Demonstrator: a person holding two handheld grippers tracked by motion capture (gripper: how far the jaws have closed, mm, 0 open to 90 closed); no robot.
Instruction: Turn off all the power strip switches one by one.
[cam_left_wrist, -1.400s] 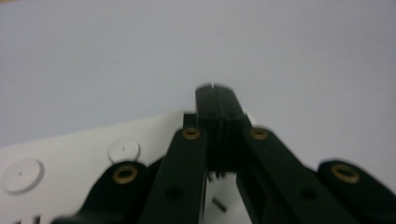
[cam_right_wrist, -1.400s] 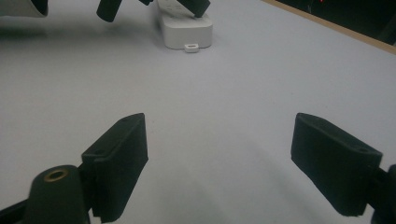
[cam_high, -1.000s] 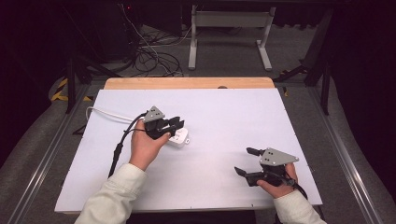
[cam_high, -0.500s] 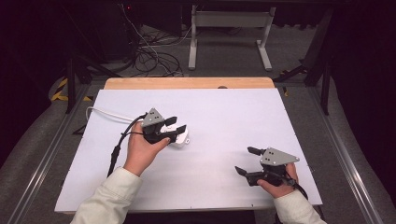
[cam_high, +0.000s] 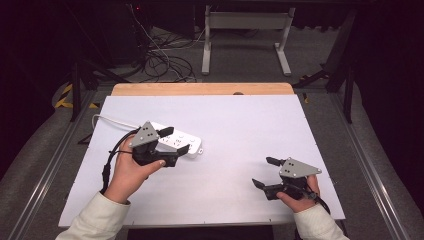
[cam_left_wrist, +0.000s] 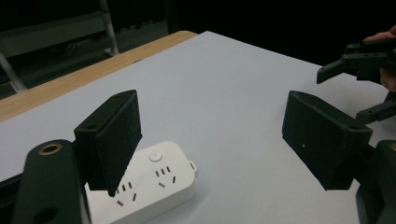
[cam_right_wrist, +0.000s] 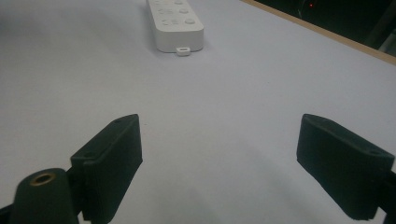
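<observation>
Left hand-held gripper (cam_high: 169, 141) hangs over the white power strip (cam_high: 181, 143), jaws spread wide and gripping nothing (the strip lies flat on the white tabletop (cam_high: 240, 130), left of centre, cord trailing off to the left edge). Right hand-held gripper (cam_high: 265, 172) waits well apart near the front right, also released and empty. By my read, nothing is plugged or grasped yet; everything remains to do.

No readable text, label, brand, number or sign is to be found. The white plastic power strip (cam_left_wrist: 154, 179) bears only unmarked socket slots and a plain round button; no lettering can be made out on it in the left gripper view or the right gripper view.
</observation>
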